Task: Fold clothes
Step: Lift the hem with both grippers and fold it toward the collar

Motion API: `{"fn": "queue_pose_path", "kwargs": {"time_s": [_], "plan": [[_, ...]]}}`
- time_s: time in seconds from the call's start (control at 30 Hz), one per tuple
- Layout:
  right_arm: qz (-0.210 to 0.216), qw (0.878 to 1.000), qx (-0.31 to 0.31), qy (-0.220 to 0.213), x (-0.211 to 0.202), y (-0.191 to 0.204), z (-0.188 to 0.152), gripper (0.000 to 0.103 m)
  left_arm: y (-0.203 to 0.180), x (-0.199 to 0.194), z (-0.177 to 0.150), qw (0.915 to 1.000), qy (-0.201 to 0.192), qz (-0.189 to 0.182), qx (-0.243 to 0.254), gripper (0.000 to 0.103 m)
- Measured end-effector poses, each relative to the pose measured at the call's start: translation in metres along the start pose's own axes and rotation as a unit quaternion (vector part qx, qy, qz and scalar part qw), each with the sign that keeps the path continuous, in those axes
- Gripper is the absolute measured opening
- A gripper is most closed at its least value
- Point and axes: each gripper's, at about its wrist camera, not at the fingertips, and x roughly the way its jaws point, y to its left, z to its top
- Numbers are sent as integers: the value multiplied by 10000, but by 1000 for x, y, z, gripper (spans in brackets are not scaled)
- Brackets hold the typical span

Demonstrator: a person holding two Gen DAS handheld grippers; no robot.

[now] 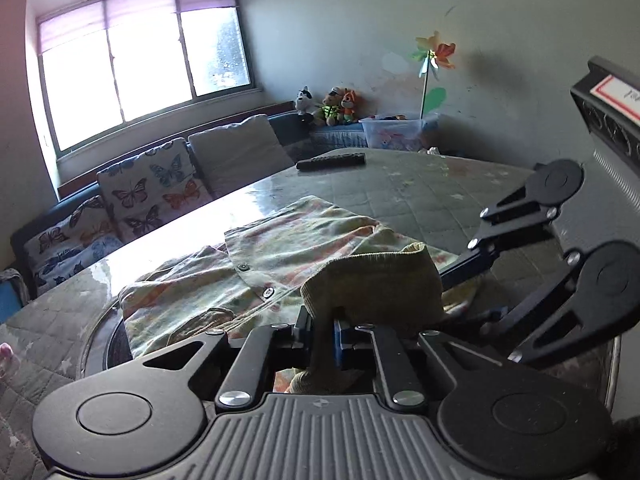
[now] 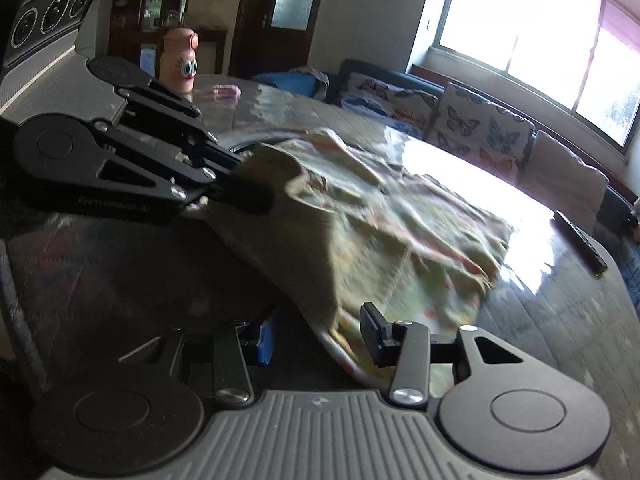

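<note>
The shirt (image 1: 280,264), pale green with orange and yellow print and dark buttons along a placket, lies spread and rumpled on the surface (image 1: 420,188). In the left wrist view it fills the centre and runs toward 10 o'clock. Its ribbed olive hem (image 1: 372,284) is lifted off the surface at the near edge.

The left hand-held gripper (image 1: 324,338) is clamped on that ribbed hem: the cloth passes between its jaws, which are drawn together, and bunches up above them. In the right wrist view the same gripper (image 2: 240,196) enters from 9 o'clock, its fingers buried in the raised fold of the shirt (image 2: 400,216).

The right hand-held gripper (image 2: 318,336) stands with its jaws apart. A rounded edge of the shirt lies between them, touching or just beside the right finger (image 2: 374,332); the blue-padded left finger (image 2: 266,340) is clear of the cloth. In the left wrist view this gripper (image 1: 468,268) comes in from 3 o'clock, its tip hidden behind the lifted hem.

A remote (image 1: 331,162) lies on the surface at 12 o'clock, well apart from the shirt. A pink bottle (image 2: 182,60) with cartoon eyes stands at the far edge, at 11 o'clock in the right wrist view. Beyond the surface runs a sofa with butterfly cushions (image 1: 152,192) beneath a window (image 1: 140,64). Plush toys (image 1: 328,106) and a paper pinwheel (image 1: 434,54) stand by the wall at 1 o'clock.
</note>
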Motion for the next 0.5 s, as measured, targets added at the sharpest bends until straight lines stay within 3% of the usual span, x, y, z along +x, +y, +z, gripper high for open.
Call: {"fn": "queue_pose_path", "kwargs": {"time_s": [0.13,0.2,0.23,0.27,0.5], "plan": [[191,9993,312,15,9,-6,8,25,4,-4,-4,10000,61,29,-58,16],[241,9987,454,-10,9,-11,13,20,5,-8,-8,9999,98,86,-41,28],[252,9985,488,-25,9,-12,14,19,5,-12,-11,9998,98,147,-8,43],[257,9981,552,-67,7,-15,17,19,6,-16,-15,9997,109,208,26,51],[261,9956,838,-334,-2,-30,33,17,11,-21,-34,9969,291,640,353,55]]}}
